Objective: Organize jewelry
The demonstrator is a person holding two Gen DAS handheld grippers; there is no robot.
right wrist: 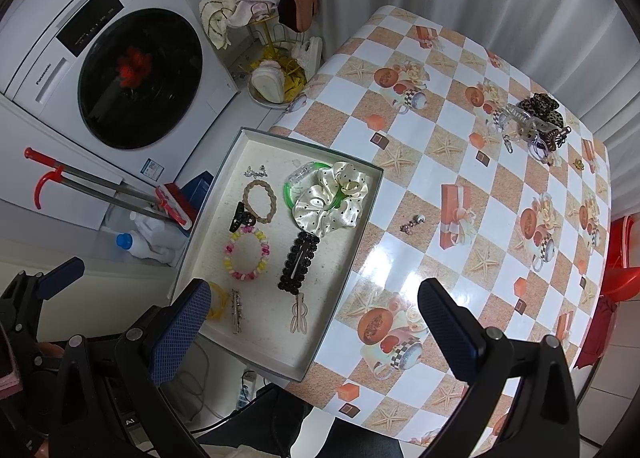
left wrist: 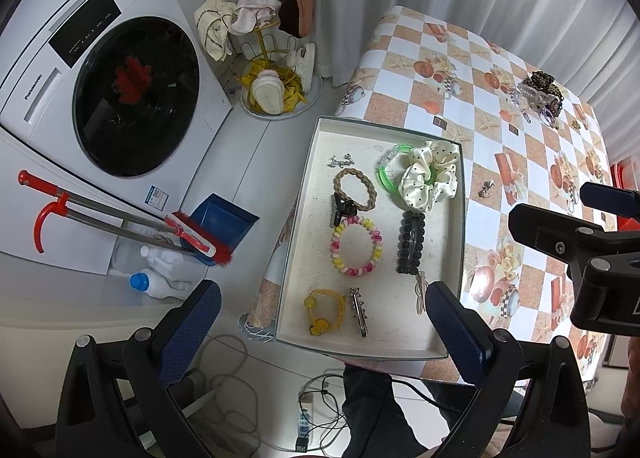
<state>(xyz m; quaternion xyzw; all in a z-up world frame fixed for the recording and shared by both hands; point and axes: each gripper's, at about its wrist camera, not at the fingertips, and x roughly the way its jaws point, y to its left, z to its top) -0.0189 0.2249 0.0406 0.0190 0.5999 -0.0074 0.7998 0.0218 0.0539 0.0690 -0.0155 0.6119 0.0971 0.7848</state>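
A shallow white tray (left wrist: 454, 218) (right wrist: 352, 218) lies at the table's left edge. It holds a cream dotted scrunchie (left wrist: 430, 174) (right wrist: 332, 198), a green bangle (left wrist: 385, 174), a braided tan band (left wrist: 355, 186), a pink-yellow bead bracelet (left wrist: 356, 246) (right wrist: 247, 256), a black beaded clip (left wrist: 411, 244) (right wrist: 298, 260), yellow ties (left wrist: 324, 310) and small clips. A loose earring (right wrist: 412, 224) (left wrist: 486, 188) lies on the cloth right of the tray. A pile with a leopard scrunchie (right wrist: 538, 118) (left wrist: 540, 92) sits far right. My left gripper (left wrist: 320, 338) is open above the tray's near end. My right gripper (right wrist: 316, 334) is open above the tray's near right corner.
The table has a checked orange-white cloth (right wrist: 460, 162). A washing machine (left wrist: 120, 98), a broom and dustpan (left wrist: 208, 234), detergent bottles (left wrist: 160, 278) and a rack with slippers (left wrist: 276, 50) stand on the floor to the left. A red stool (right wrist: 624, 258) is at far right. Cables (left wrist: 320, 410) lie below.
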